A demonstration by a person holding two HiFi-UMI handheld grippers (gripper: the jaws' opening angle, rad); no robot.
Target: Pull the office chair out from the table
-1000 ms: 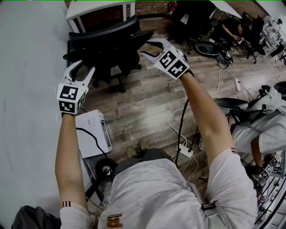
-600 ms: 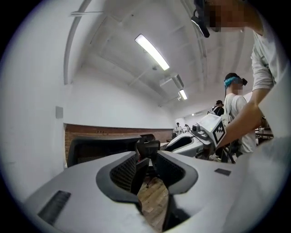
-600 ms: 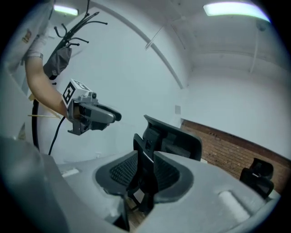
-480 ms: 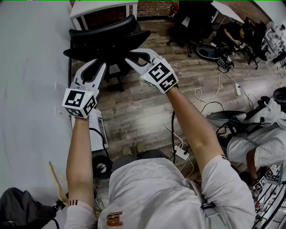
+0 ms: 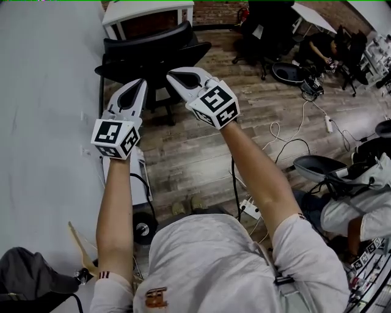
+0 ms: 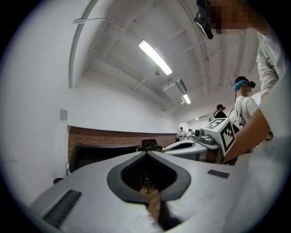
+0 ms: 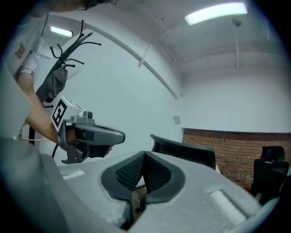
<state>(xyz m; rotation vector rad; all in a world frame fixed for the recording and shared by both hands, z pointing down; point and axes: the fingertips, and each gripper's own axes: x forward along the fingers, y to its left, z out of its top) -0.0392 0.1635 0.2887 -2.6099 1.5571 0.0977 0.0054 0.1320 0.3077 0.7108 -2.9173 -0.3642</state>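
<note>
While the left gripper [image 5: 139, 83] and right gripper [image 5: 175, 75] have just closed empty, near the office chair [image 5: 148, 41] tucked at the white table [image 5: 143, 10], reopen both and clamp its backrest before pulling

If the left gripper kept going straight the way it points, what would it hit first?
Probably the back of the black office chair, which sits just beyond the left gripper's tips; depth is hard to judge. Its jaws have just closed on nothing.
</note>
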